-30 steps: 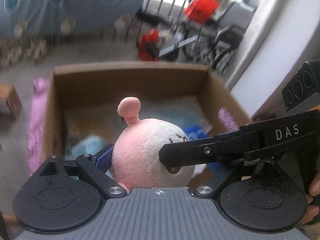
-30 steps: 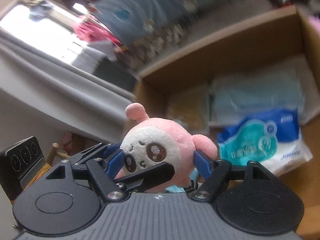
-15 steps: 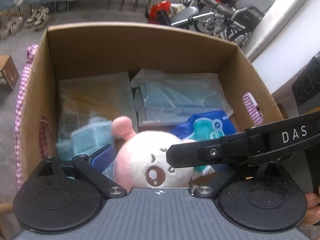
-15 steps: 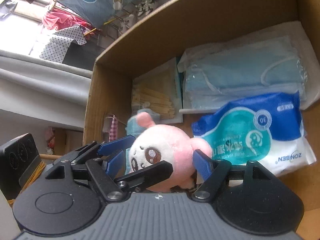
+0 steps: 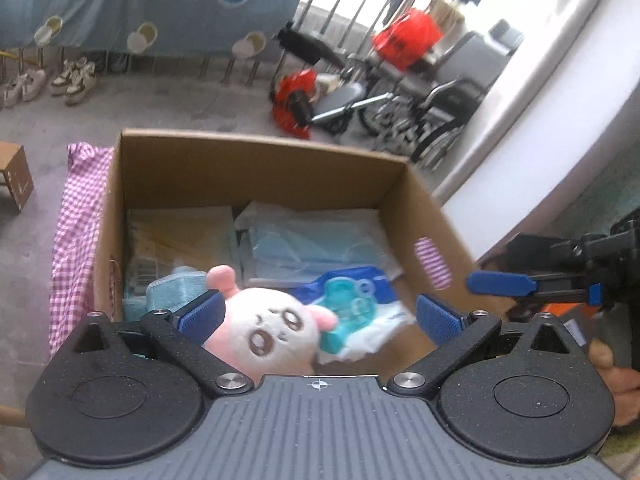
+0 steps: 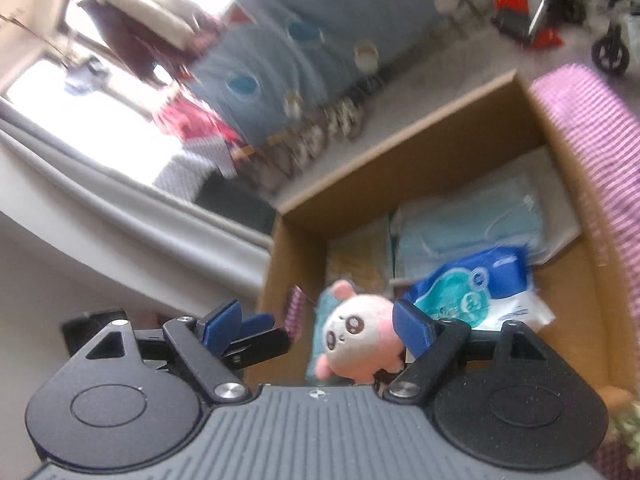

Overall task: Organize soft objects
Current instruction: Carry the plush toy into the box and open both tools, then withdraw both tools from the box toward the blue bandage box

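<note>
The cardboard box (image 5: 256,168) lies below both grippers, holding flat packets, a blue wipes pack (image 5: 352,300) and the pink plush toy (image 5: 268,336) near its front edge. I see my left gripper (image 5: 320,316) angled down over it, jaws wide, just been opening, gripping nothing. My right gripper (image 6: 316,324), also tilted downward, spreads wider too; the plush sits loose between its pads.
</note>
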The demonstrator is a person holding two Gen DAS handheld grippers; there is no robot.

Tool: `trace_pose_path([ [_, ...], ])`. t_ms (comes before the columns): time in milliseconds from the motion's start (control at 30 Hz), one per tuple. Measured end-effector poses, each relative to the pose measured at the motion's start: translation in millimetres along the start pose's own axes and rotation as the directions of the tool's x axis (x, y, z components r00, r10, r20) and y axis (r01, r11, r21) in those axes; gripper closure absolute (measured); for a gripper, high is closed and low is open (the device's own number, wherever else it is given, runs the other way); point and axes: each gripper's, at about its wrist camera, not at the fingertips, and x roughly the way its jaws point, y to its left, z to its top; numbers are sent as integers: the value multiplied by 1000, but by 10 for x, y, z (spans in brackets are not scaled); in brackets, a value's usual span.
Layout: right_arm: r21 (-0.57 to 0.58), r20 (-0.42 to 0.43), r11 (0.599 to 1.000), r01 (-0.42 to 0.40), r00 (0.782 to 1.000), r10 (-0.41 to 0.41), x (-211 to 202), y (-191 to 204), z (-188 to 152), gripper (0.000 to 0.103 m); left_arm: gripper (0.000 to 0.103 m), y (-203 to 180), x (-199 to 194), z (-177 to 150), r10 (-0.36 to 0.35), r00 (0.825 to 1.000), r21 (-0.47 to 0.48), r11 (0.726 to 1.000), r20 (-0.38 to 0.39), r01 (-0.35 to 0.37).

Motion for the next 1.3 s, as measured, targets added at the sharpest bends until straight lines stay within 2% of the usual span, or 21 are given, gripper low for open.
trace_pose_path([
  [200, -52, 172, 998, -18, 985, 27, -877, -34, -342, 14, 0, -132, -446, -295, -84, 995, -6, 996, 57, 84],
  [267, -63, 193, 998, -15, 981, 27, -1018, -71, -522, 14, 0, -163, -523, -435, -103, 993, -11, 995, 52, 104],
  [367, -54, 177, 999, 4, 984, 6, -1074, -172, -823, 14, 0, -179, -568, -688, -121, 991, -29, 992, 49, 122],
  [500, -36, 108, 998, 46, 993, -42, -893, -309, -1183, 14, 0, -186, -464, -1095, -129, 992, -68, 989, -2, 128],
  [667, 10, 12, 998, 68, 998, -68, -565, -499, -1458, 14, 1, -202, -187, -1608, -128, 984, -109, 987, -123, 115],
  [800, -49, -57, 991, 124, 990, -127, -269, -486, -1548, 15, 1, -238, -16, -1870, -152, 969, -121, 984, -194, 130],
  [1033, -200, -103, 940, 275, 949, -299, 112, -446, -1723, 29, 8, -394, 169, -2079, -215, 945, -124, 974, -246, 189],
  [1200, -178, -150, 938, 296, 934, -323, 208, -551, -1801, 32, 13, -457, 322, -2165, -256, 923, -134, 965, -285, 227],
  [1300, -146, -163, 945, 293, 935, -315, 225, -618, -1859, 33, 14, -492, 408, -2186, -258, 921, -125, 965, -293, 230],
])
